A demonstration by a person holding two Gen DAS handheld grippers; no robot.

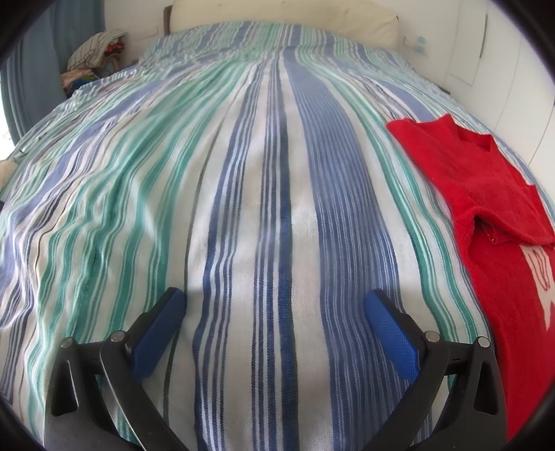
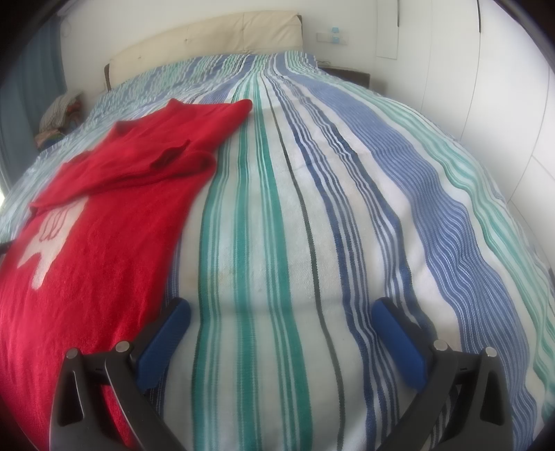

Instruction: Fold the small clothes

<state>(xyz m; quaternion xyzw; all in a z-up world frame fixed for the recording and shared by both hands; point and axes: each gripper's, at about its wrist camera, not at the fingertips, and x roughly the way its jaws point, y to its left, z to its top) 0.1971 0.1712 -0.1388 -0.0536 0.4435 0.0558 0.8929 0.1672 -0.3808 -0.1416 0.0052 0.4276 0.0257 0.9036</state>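
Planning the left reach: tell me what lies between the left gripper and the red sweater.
Only bare striped bedspread lies between the left gripper and the red knitted sweater, as the left wrist view shows.

A sweater point(image 1: 485, 194) point(image 2: 114, 215) lay flat on the bedspread point(image 1: 242, 208) point(image 2: 312, 225), with the left gripper point(image 1: 274, 305) to its left and the right gripper point(image 2: 281, 312) to its right. A headboard point(image 1: 277, 17) point(image 2: 208, 41) stood at the far end. A pile of clothes point(image 1: 93, 55) point(image 2: 59, 114) sat far left, beside the bed.
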